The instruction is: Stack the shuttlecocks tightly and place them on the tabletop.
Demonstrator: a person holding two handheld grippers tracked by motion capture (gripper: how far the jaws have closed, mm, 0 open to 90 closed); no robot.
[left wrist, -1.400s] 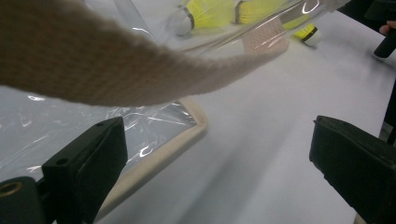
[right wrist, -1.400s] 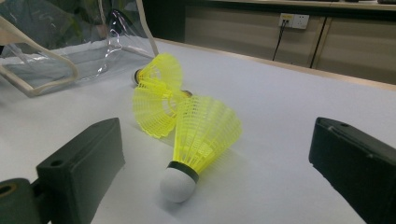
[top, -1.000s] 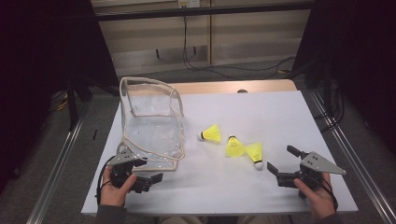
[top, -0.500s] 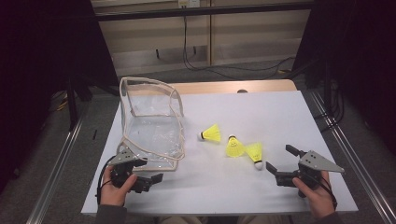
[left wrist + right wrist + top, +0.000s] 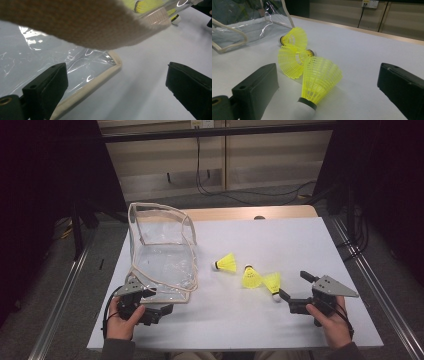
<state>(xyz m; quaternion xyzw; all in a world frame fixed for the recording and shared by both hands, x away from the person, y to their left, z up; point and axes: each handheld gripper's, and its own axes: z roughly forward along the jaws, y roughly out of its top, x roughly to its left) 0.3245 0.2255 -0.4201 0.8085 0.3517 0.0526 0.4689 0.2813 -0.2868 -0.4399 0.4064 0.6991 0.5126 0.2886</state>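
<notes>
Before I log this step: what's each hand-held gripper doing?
Left hand-held gripper: open, holding nothing, at the bag rim.
Right hand-held gripper: open, holding nothing, around a shuttlecock.

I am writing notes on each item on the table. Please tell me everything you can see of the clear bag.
The clear bag is soft see-through plastic with a beige fabric trim along its edges. It stands open on the left part of the white table, its far wall upright and its near side spread flat toward the person. It looks empty. The plastic is creased and shiny. The left tool is open at its near corner, with the trim lying between the jaws in the left gripper view, not yet clamped. The three yellow shuttlecocks lie apart from it.
</notes>
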